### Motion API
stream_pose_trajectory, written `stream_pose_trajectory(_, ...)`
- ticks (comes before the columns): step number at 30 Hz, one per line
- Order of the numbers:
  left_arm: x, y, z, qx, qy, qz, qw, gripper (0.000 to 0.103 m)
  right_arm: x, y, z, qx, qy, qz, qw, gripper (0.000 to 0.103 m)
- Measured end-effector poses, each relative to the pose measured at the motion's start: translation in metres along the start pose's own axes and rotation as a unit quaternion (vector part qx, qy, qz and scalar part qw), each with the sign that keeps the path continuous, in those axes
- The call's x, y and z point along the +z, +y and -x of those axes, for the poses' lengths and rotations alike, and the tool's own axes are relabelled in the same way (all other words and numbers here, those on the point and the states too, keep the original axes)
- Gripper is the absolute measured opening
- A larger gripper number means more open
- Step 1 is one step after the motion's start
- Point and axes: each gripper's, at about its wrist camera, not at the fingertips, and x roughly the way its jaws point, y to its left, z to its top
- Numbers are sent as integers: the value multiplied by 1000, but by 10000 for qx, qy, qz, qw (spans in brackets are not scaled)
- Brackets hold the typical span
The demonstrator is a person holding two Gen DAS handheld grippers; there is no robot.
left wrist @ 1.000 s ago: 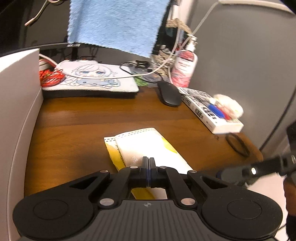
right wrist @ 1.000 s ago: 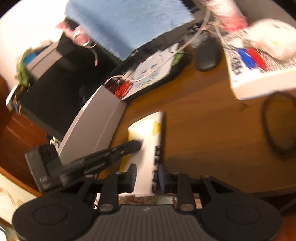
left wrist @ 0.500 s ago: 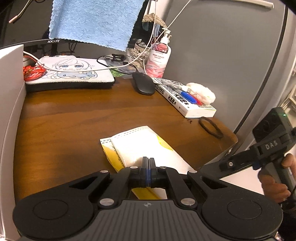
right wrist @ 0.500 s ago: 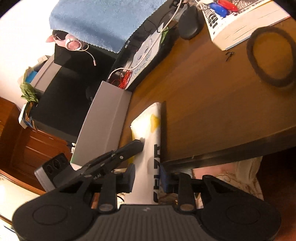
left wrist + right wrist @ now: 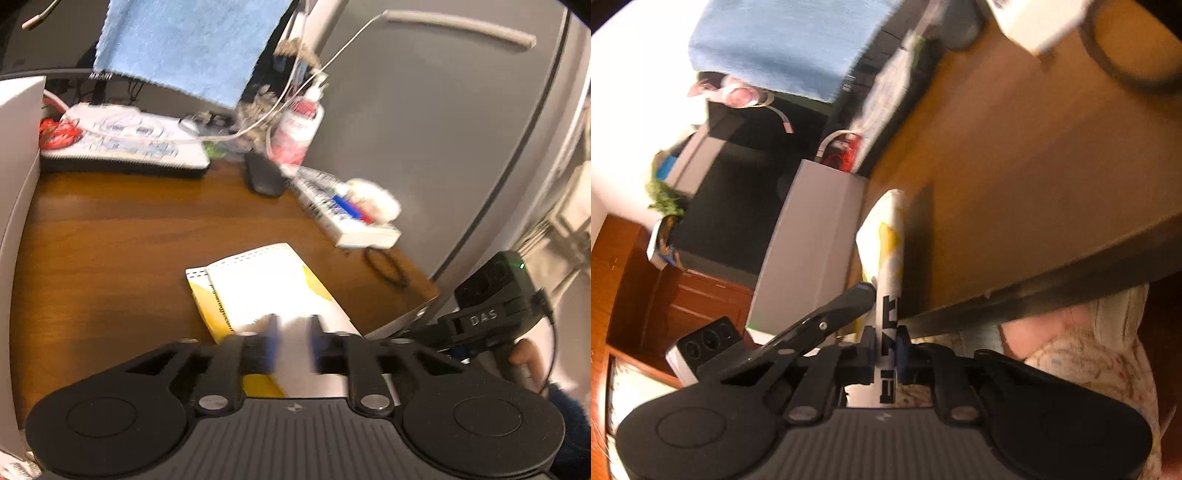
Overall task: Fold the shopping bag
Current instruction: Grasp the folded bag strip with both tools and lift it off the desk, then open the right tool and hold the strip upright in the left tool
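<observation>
The left gripper [image 5: 291, 332] has its two fingers parted, with a clear gap between them, and it points forward and down. The right gripper [image 5: 885, 349] has its fingers pressed close on a thin white sheet. A hand [image 5: 524, 363] holds the right gripper's handle.

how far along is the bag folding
Mostly done, it seems: the shopping bag already lies as a flat, narrow packet on the desk, its near end over the edge. The right hand-held gripper is clamped on that end; the left hand-held gripper has opened. Probably a last fold remains.
</observation>
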Motion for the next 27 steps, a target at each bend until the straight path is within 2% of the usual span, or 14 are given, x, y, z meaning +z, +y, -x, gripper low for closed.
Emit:
stream_pose_trajectory(1, 1, -2, 4, -63, -66, 11, 10000, 55, -1, 5, 5, 15, -95, 167, 9998, 8)
stream_pose_trajectory(3, 9, -3, 17, -68, -249, 65, 9996, 70, -2, 11, 17, 108, -329, 418, 9985, 8)
stream_pose_trajectory(5, 15, -3, 25, -110, -432, 264, 9987, 78, -2, 13, 31, 353, -580, 493, 9965, 8)
stream_pose_trajectory(9, 26, 6, 33, -553, -601, 842, 9931, 86, 1, 12, 56, 885, -984, 598, 9894, 8)
stream_pose_trajectory(11, 31, 12, 32, -918, -577, 1140, 9876, 89, 2, 13, 64, 1225, -1068, 666, 9845, 8)
stream_pose_trajectory(14, 37, 21, 28, -1630, -546, 1526, 9732, 89, 2, 15, 70, 1785, -1045, 856, 9746, 8)
stream_pose_trajectory(20, 39, 29, 18, -2501, -508, 1854, 9489, 89, 10, 28, 63, 2442, -719, 1191, 9597, 8)
stream_pose_trajectory(21, 40, 30, 16, -2640, -500, 1905, 9442, 87, 9, 29, 61, 2523, -619, 1223, 9579, 8)
stream_pose_trajectory(22, 39, 30, 16, -2679, -490, 1924, 9428, 78, 9, 30, 59, 2550, -545, 1244, 9574, 8)
stream_pose_trajectory(23, 42, 29, 21, -2701, -473, 1930, 9421, 57, 10, 31, 56, 2552, -489, 1261, 9574, 8)
stream_pose_trajectory(24, 42, 29, 21, -2684, -458, 1937, 9425, 47, 12, 31, 54, 2557, -439, 1265, 9575, 8)
stream_pose_trajectory(26, 41, 25, 25, -2526, -530, 1837, 9485, 21, 14, 29, 49, 2602, -371, 1207, 9573, 8)
stream_pose_trajectory(27, 41, 23, 27, -2440, -572, 1780, 9516, 15, 13, 29, 47, 2604, -351, 1183, 9576, 8)
